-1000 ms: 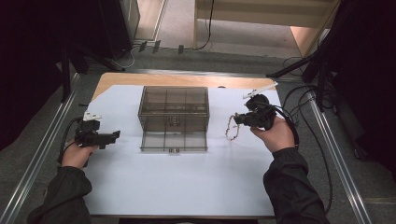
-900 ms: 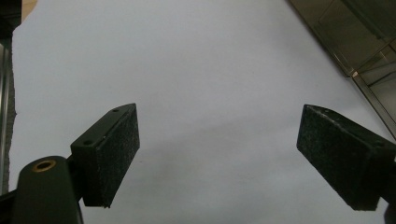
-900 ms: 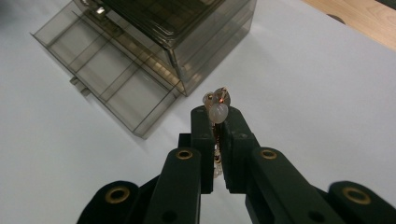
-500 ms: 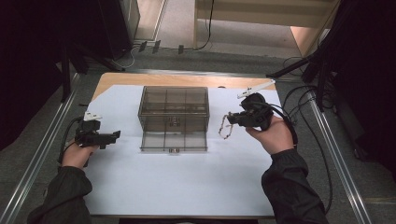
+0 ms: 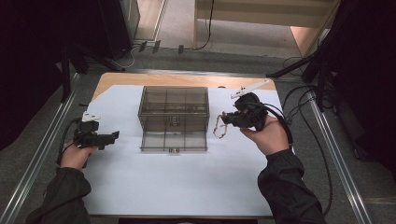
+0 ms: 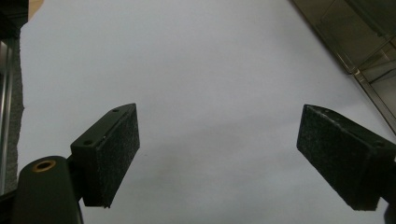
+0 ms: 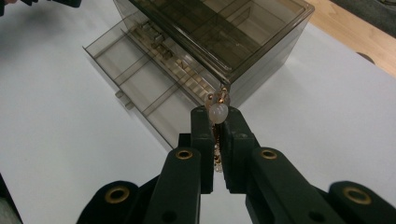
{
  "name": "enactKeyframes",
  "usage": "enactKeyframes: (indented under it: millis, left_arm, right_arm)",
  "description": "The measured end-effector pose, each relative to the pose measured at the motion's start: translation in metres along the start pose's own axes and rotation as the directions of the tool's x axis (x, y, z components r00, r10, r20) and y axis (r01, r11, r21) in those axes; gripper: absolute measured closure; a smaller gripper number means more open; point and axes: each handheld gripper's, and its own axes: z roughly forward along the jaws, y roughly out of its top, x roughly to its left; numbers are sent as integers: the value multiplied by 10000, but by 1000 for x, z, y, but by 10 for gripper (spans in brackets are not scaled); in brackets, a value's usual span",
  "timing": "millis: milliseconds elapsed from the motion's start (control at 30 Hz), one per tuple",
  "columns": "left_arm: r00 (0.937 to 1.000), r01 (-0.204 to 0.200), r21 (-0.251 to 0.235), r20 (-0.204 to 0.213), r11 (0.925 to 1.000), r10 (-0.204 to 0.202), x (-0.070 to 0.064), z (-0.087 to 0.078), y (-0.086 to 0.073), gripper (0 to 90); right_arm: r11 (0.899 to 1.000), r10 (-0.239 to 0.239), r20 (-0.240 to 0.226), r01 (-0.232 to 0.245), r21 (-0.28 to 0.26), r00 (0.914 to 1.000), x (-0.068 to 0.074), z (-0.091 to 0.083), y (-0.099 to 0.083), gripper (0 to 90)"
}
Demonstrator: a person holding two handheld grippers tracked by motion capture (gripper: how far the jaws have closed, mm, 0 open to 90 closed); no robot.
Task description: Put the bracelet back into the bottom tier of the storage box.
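Observation:
A smoky clear plastic drawer box (image 5: 173, 109) stands at the middle of the white sheet, its lowest drawer (image 5: 173, 140) pulled out toward me. The box (image 7: 224, 32) and the drawer (image 7: 135, 79) also show in the right gripper view. My right gripper (image 5: 226, 119) hangs just right of the box, shut on a beaded bracelet (image 5: 218, 129) that dangles below it. In the right gripper view a pale bead of the bracelet (image 7: 218, 112) sits pinched between the jaws. My left gripper (image 5: 112, 136) rests low at the left of the sheet, open, with nothing between its pads (image 6: 116, 149).
The white sheet (image 5: 177, 182) covers a wooden table (image 5: 140, 78) with metal rails (image 5: 42, 149) along both sides. Cables (image 5: 303, 112) trail off to the right of the table. A corner of the drawer box (image 6: 369, 56) shows in the left gripper view.
My right gripper has moved left toward the box with the bracelet hanging from it. The left gripper has stayed where it was.

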Motion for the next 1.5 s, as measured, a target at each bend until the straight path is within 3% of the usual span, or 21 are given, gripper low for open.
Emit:
enactKeyframes:
  millis: [1033,1067,1500]
  left_arm:
    - [9997,160,15,-162,9999,-160,4,-6,-8,143]
    - [9997,166,10,-166,9999,-166,5,-6,-8,143]
    - [9997,183,11,-166,9998,-183,5,-7,-8,143]
  right_arm:
    - [9977,-677,-322,676,-27,9972,26,19,19,865]
    - [9974,-692,-318,684,-248,9971,28,20,20,865]
    - [9944,-1036,-504,1045,168,9933,39,46,20,864]
